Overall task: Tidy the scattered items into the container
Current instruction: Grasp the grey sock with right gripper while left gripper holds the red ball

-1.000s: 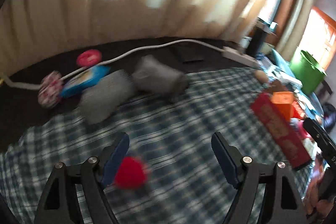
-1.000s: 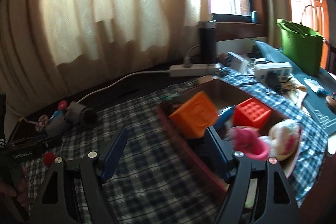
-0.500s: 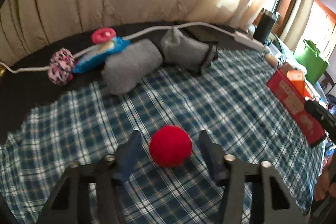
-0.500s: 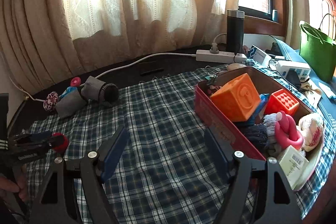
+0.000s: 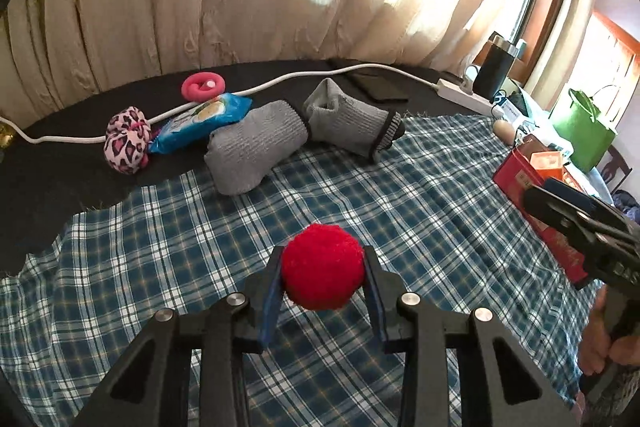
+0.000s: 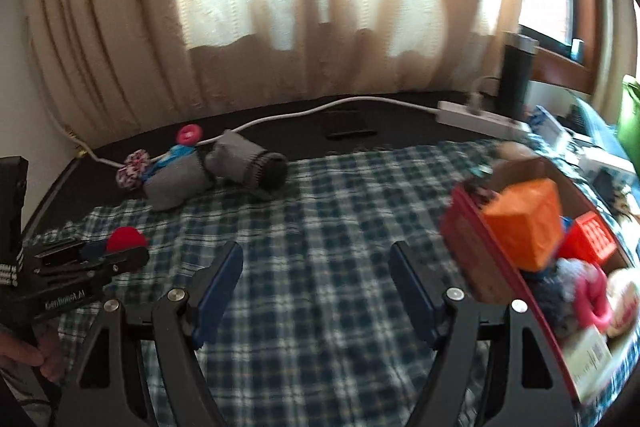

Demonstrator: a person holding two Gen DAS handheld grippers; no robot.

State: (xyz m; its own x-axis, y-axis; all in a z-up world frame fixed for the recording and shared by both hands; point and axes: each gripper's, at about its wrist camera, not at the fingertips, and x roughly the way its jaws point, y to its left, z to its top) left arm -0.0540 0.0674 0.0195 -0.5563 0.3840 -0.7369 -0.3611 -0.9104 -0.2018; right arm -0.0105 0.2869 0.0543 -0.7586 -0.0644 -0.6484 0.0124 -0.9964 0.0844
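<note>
1. L gripper (image 5: 323, 267): clenched on the red pompom ball (image 5: 322, 266), both blue pads touching its sides. Ball sits at lower centre of the left wrist view, over the blue plaid cloth (image 5: 400, 195). Whether it's lifted off the cloth or resting on it: can't tell.
2. R gripper (image 6: 316, 283): released, jaws wide apart, nothing between them. It hangs over bare plaid at lower centre of the right wrist view.
3. Container = red box (image 6: 480, 259), right edge of the right wrist view. Already inside: orange cube (image 6: 524, 227), red block (image 6: 592, 239), pink ring toy (image 6: 596, 291), plus other soft items too blurred to name.
4. Done so far, judged from contents: box is well filled, so a good part of the tidy-up is complete.
5. Left to do, upper left of the left wrist view, all at the cloth's far edge:
   - two grey socks (image 5: 256, 147), touching each other
   - blue snack packet (image 5: 200, 123), just beside the socks
   - pink leopard-print scrunchie (image 5: 128, 143), touching the packet
   - pink ring (image 5: 203, 87), by the white cable (image 5: 280, 81)
6. Your next step, likely: carry the ball across to the box at right edge, release over it. Ball is soft; grip looks centred, so slip risk seems low.
7. Then use the free R gripper for the sock cluster.
</note>
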